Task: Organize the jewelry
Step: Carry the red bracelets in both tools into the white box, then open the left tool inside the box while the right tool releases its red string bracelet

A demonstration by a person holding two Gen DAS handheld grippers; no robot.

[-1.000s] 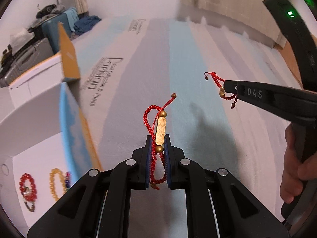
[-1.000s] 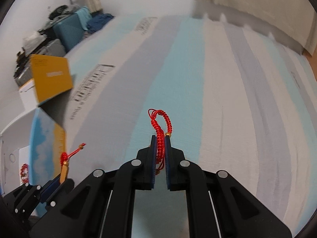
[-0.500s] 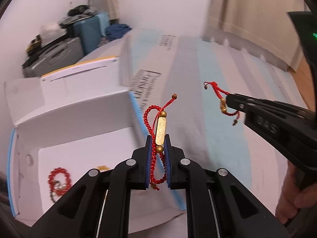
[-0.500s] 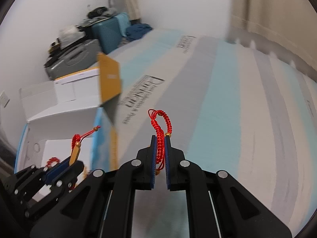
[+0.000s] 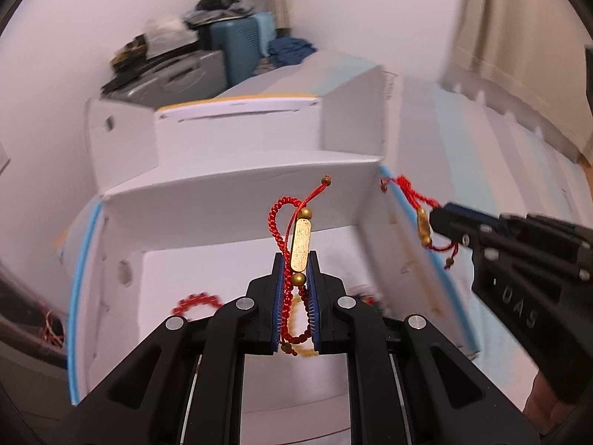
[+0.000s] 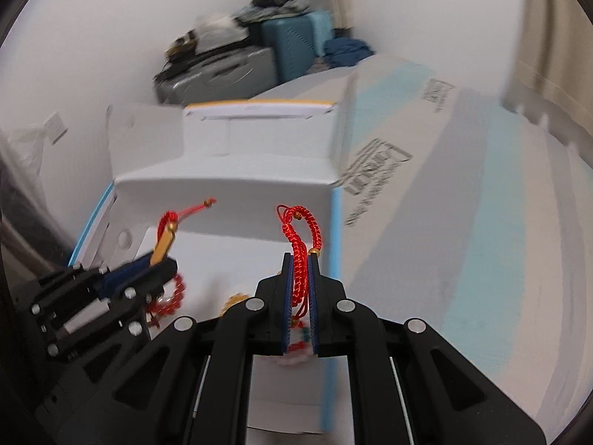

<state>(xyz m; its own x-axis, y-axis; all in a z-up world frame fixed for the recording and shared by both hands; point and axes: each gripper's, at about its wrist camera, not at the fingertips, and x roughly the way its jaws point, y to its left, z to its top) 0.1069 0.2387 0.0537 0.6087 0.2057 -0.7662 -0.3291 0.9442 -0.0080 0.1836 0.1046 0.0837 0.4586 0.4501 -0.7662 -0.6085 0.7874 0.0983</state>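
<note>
My left gripper [image 5: 295, 259] is shut on a red cord bracelet with a gold bar [image 5: 301, 239] and holds it above the open white box [image 5: 229, 200]. My right gripper [image 6: 299, 259] is shut on a second red cord bracelet [image 6: 301, 235] over the box's right wall [image 6: 333, 230]. In the left wrist view the right gripper [image 5: 441, 222] comes in from the right with its bracelet [image 5: 422, 218]. In the right wrist view the left gripper [image 6: 163, 263] is at the left. A red bead bracelet [image 5: 196, 302] and a yellow bead bracelet [image 6: 233, 302] lie on the box floor.
The box has raised flaps [image 5: 348, 111] at the back. It stands on a striped blue, grey and white mattress [image 6: 481, 222]. Suitcases [image 5: 237, 48] and clutter stand against the wall behind. A hand [image 5: 545, 404] holds the right gripper.
Both grippers have moved left from over the mattress to over the open box, each still holding its bracelet. The box now fills the middle of both views.
</note>
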